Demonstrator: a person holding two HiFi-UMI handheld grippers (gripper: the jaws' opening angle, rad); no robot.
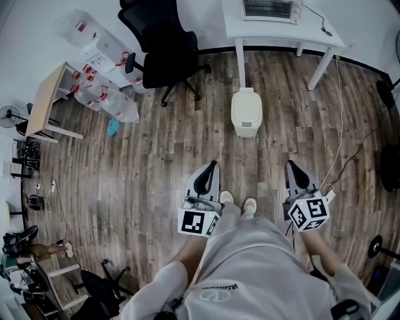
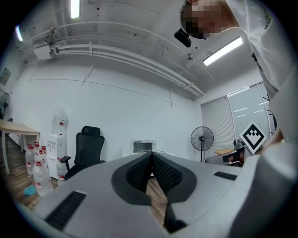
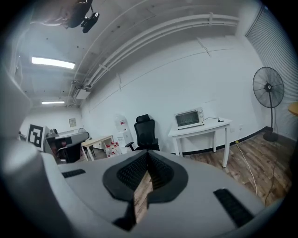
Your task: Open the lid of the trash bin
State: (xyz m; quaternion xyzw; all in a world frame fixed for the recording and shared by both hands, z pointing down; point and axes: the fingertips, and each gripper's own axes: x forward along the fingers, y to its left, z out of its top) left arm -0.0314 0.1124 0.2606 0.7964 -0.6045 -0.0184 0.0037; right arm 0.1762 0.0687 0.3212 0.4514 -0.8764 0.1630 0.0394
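Note:
A cream trash bin [image 1: 246, 113] with its lid down stands on the wooden floor just in front of a white table [image 1: 284, 28]. Both grippers are held low near the person's body, well short of the bin. My left gripper [image 1: 209, 165] points toward the bin, its jaws closed tip to tip with nothing between them. My right gripper [image 1: 292, 165] is likewise shut and empty. In the left gripper view the ribbed pads [image 2: 160, 171] meet at the tips [image 2: 152, 154]. The right gripper view shows the same at its tips [image 3: 148, 154]. The bin is hidden behind the jaws in both gripper views.
A black office chair [image 1: 162, 47] stands left of the bin, with water bottles [image 1: 106, 100] and a dispenser [image 1: 103, 44] beside it. A toaster oven [image 1: 267, 9] sits on the white table. A cable [image 1: 340, 134] trails across the floor at right. A standing fan [image 3: 268, 88] is at far right.

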